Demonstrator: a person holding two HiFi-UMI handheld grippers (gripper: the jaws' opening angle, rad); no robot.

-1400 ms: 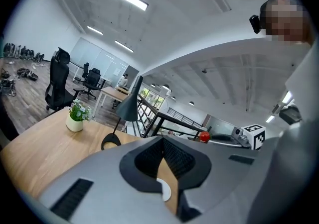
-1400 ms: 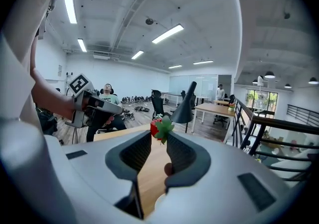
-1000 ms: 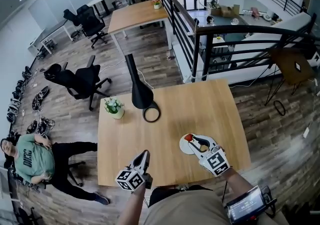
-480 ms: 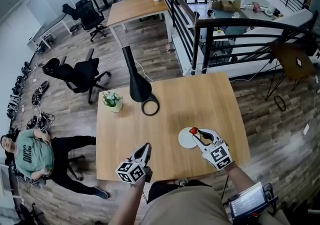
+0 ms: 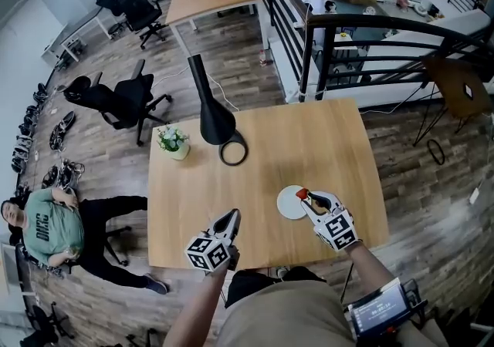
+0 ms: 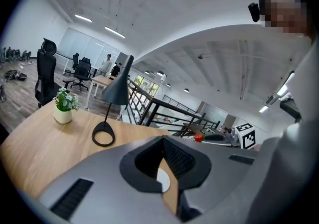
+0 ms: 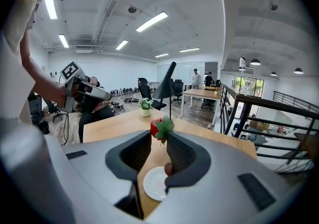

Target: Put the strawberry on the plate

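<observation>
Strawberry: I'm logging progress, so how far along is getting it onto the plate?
Done: the strawberry is picked up, pinched at the tips of the right gripper. In hand: it hangs in the air by the white plate's rim, not touching it. Left: lower it onto the bare plate and open the jaws. The left gripper waits empty near the table's front edge.

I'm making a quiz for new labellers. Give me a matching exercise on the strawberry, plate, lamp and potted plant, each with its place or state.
1 strawberry
2 plate
3 desk lamp
4 potted plant

A white, nothing on it
B black, with a ring base
C near the left edge of the table
D gripped by the right gripper

Pairs: 1-D, 2-A, 3-B, 4-C
</observation>
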